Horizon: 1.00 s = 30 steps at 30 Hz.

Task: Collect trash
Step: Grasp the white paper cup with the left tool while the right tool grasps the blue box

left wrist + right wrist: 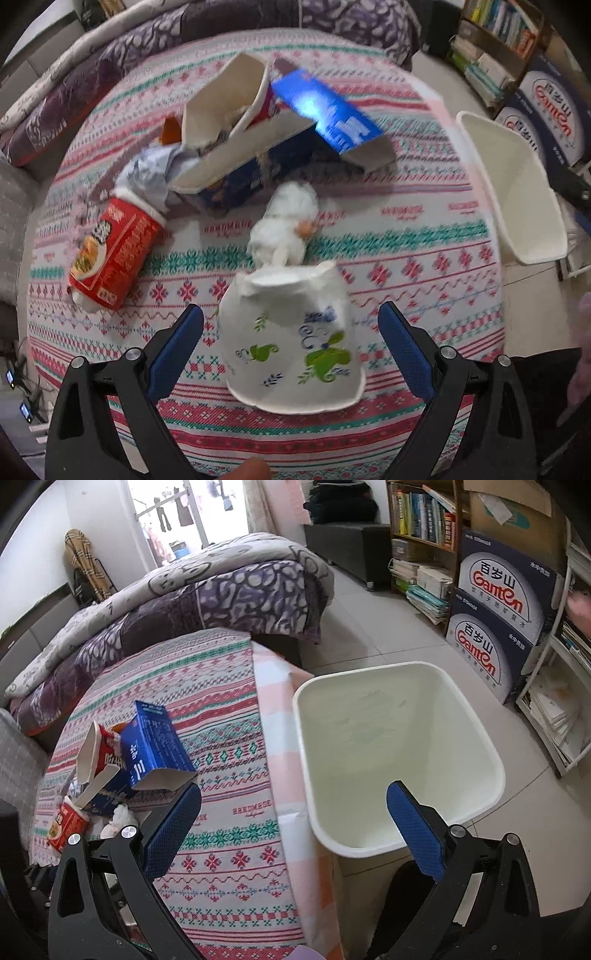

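Observation:
In the left wrist view a white paper cup with green and blue flowers lies upside down on the patterned tablecloth. My left gripper is open, its blue pads on either side of the cup without touching it. Beyond lie a crumpled white tissue, a red noodle cup, a blue carton and a torn white cup. My right gripper is open and empty above the table's right edge, beside the white bin.
The white bin stands on the floor right of the table. A bed with a purple quilt lies behind the table. Bookshelves and stacked water boxes line the right wall.

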Available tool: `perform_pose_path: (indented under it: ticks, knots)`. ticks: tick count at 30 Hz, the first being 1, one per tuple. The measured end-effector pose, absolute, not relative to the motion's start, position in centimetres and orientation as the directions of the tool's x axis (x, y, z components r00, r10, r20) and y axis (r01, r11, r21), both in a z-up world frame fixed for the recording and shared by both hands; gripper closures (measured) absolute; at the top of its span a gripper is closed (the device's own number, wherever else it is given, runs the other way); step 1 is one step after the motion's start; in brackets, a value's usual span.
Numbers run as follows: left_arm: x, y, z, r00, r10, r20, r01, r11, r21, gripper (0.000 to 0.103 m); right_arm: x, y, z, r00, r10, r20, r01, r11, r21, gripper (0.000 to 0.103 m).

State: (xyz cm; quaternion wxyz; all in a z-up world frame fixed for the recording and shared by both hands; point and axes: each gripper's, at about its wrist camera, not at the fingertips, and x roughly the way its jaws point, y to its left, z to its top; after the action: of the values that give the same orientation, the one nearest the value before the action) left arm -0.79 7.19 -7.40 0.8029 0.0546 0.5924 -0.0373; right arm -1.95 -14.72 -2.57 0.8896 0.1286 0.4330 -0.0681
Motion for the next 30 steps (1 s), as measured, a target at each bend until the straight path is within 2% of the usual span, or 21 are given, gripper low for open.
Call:
perform_pose_path:
  ticks: [1, 2, 3, 6, 11, 17, 23, 30]
  knots:
    - [-0.7, 7.6, -7.6, 0.28, -0.003, -0.96, 0.109, 0.994, 0.029, 0.011, -1.9, -14.6, -2.6, 0.61, -0.004, -0.792, 0.229, 0.958, 0.171, 0.007]
    - [-0.6, 7.9, -7.7, 0.268, -0.015, -0.963, 0.097, 0.995, 0.011, 0.017, -1.8, -14.4, -2.7, 0.605, 0.002, -0.796, 0.226, 0.959, 0.174, 0.007]
    - [-0.5, 8.2, -7.7, 0.259, -0.031, -0.965, 0.092, 0.996, -0.008, 0.032, -1.8, -14.2, -2.8, 0.598, 0.012, -0.801, 0.221, 0.959, 0.18, 0.007]
    - [-0.4, 9.0, -6.7, 0.243, -0.097, -0.965, 0.081, 0.994, -0.079, 0.035, -1.1, -13.7, -3.0, 0.569, 0.05, -0.821, 0.211, 0.956, 0.204, 0.007]
    - [-0.3, 10.4, -0.5, 0.384, -0.128, -0.914, 0.086, 0.991, -0.103, 0.035, 1.2, -12.6, -2.3, 0.501, 0.113, -0.858, 0.211, 0.946, 0.247, 0.007]
    - [3.0, 12.5, 4.4, 0.479, -0.104, -0.871, 0.045, 0.995, -0.094, 0.035, 5.6, -7.7, -1.7, 0.425, 0.135, -0.895, 0.061, 0.982, 0.177, 0.007]
    - [6.0, 14.3, 2.4, 0.437, -0.097, -0.894, 0.004, 0.994, -0.106, 0.035, 7.9, -2.3, -3.7, 0.34, 0.141, -0.93, -0.151, 0.984, 0.094, 0.007]
    - [8.1, 15.5, 1.8, 0.408, -0.125, -0.904, -0.017, 0.989, -0.144, 0.034, 9.3, 0.7, -6.2, 0.358, 0.041, -0.933, -0.309, 0.948, -0.077, 0.009]
